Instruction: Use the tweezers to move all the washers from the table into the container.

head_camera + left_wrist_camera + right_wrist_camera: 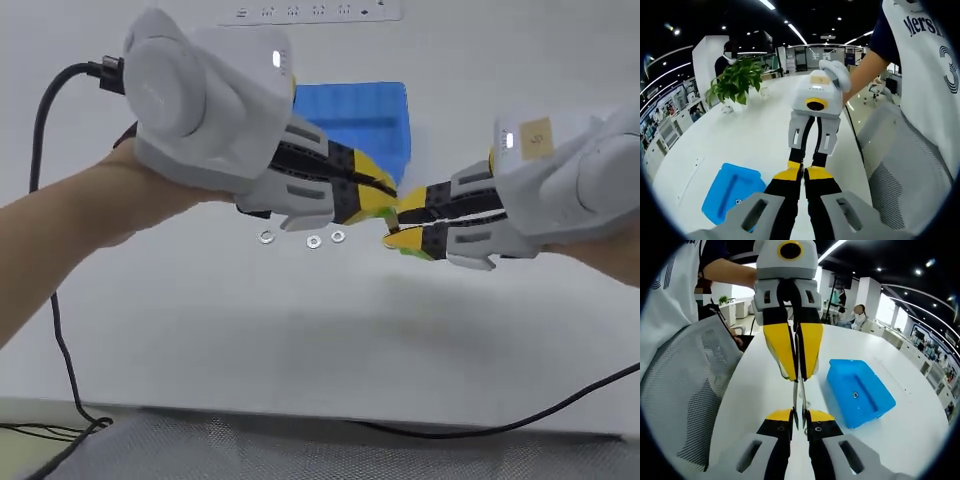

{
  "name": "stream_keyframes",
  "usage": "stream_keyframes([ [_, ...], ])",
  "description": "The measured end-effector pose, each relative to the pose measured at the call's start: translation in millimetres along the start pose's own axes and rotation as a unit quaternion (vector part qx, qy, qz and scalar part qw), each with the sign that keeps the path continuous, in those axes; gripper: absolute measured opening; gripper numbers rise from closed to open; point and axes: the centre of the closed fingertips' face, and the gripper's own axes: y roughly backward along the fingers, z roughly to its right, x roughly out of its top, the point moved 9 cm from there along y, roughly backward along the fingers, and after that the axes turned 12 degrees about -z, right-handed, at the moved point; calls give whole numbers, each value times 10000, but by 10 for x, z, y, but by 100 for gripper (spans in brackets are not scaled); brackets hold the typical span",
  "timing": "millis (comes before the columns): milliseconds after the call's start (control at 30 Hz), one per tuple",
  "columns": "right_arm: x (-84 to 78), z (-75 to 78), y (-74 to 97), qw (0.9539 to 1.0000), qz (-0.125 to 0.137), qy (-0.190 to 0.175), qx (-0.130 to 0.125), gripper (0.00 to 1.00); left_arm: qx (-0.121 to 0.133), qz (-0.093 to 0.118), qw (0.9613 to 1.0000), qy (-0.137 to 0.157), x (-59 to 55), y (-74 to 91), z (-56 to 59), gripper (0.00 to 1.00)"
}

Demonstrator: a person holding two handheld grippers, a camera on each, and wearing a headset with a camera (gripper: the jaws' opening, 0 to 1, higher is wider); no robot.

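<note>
Head view: a person holds the left gripper [385, 197] and the right gripper [398, 222] nose to nose above a white table [300, 330], their yellow tips all but touching. Three washers [314, 242] lie in a short row on the table just below the left gripper. Behind them sits the blue container [375, 120], partly hidden by that gripper's body. A black cable [38, 150] trails from the left gripper down past the table's near edge. Left gripper view: its own jaws are drawn close, with a thin dark slit between the yellow tips. The right gripper faces them head-on, its tips a little apart. The container lies low at the left, a potted plant [735, 82] stands far back on the table, and a mesh chair [900, 170] sits at the right beside the person's shirt [925, 75]. Right gripper view: the tweezers [799, 395] are pinched between the left gripper's yellow jaws and run down to end between the right gripper's own tips. Whether those tips press on the prongs or merely flank them cannot be told. The container lies to the right of the tweezers, with a small ring [855, 395], probably a washer, on its floor.
</note>
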Motion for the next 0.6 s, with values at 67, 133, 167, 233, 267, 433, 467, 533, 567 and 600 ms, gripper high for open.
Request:
stream_keyframes([
  [67, -26, 19, -18, 10000, -3, -35, 3, 12, -10, -28, 10000, 18, -15, -27, -21, 7],
  [133, -54, 40, -47, 9999, 9, -114, 35, 12, -25, -39, 10000, 21, -22, -49, -36, 7],
  [167, -66, 46, -63, 9999, -6, -119, 39, 12, -30, -49, 10000, 20, -26, -59, -42, 7],
  [233, -98, 65, -103, 9999, -45, -136, 55, 12, -36, -60, 10000, 29, -41, -83, -64, 7],
  [267, -109, 73, -119, 9998, -64, -149, 62, 12, -39, -72, 10000, 38, -50, -95, -72, 7],
  [433, -158, 110, -194, 9997, -51, -223, 103, 12, -52, -163, 9998, 30, -107, -152, -116, 7],
  [467, -166, 114, -206, 9997, -55, -219, 106, 12, -65, -168, 9998, 41, -111, -157, -119, 7],
  [533, -192, 127, -234, 9995, -73, -265, 136, 12, -88, -174, 9998, 54, -117, -174, -130, 7],
  [567, -197, 128, -241, 9995, -67, -265, 137, 12, -76, -182, 9998, 27, -121, -183, -131, 7],
  [600, -204, 130, -249, 9995, -70, -274, 134, 12, -67, -189, 9998, 16, -124, -188, -135, 7],
])
